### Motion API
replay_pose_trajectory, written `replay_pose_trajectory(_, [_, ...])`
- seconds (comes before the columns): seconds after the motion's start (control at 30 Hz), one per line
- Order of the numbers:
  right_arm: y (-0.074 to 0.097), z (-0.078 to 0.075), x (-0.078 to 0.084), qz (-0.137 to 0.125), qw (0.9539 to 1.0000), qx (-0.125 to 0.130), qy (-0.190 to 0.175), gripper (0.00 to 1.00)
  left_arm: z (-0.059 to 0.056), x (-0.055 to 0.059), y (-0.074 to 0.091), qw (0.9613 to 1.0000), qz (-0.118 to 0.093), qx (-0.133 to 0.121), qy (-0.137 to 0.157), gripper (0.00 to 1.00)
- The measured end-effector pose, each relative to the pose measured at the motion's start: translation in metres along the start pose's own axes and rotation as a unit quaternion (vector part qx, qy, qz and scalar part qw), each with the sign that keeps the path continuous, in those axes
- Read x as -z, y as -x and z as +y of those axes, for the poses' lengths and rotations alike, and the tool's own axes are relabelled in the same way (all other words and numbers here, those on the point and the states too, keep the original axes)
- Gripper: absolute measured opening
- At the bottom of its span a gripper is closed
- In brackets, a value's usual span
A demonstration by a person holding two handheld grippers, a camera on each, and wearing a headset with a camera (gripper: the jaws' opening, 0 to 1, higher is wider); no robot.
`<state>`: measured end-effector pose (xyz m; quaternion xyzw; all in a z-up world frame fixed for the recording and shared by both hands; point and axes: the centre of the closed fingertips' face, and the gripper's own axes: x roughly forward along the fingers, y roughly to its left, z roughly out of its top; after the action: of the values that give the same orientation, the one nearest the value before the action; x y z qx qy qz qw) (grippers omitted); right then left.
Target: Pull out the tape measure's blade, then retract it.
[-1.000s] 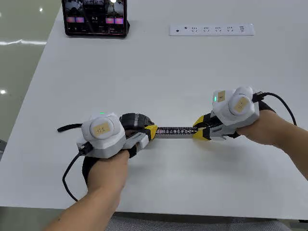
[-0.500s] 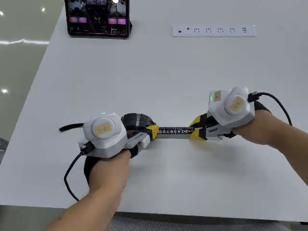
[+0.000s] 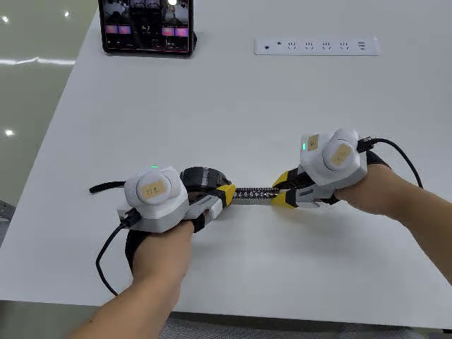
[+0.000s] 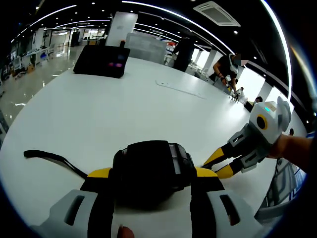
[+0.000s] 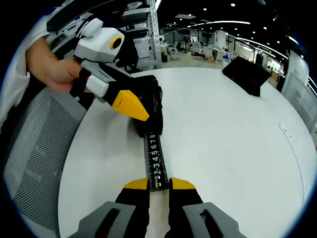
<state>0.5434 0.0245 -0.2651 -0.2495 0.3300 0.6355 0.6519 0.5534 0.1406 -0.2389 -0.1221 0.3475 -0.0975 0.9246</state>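
As left gripper [image 4: 152,174] clamps case [image 3: 200,176], right gripper [image 5: 158,185] pinches blade [image 5: 154,157]

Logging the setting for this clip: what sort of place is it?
Probably an open-plan office or lab hall: a white table with a power strip, long ceiling light strips, and more desks with people behind.
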Motion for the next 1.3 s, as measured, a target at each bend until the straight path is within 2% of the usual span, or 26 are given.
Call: replay_pose_trajectory(1.3, [-0.023,0.006,-0.027,-0.026,0.9996,-0.008,-0.002,0.11,-0.001,0.001,0.0,1.0,-0.002,0.007,0.005,0.58])
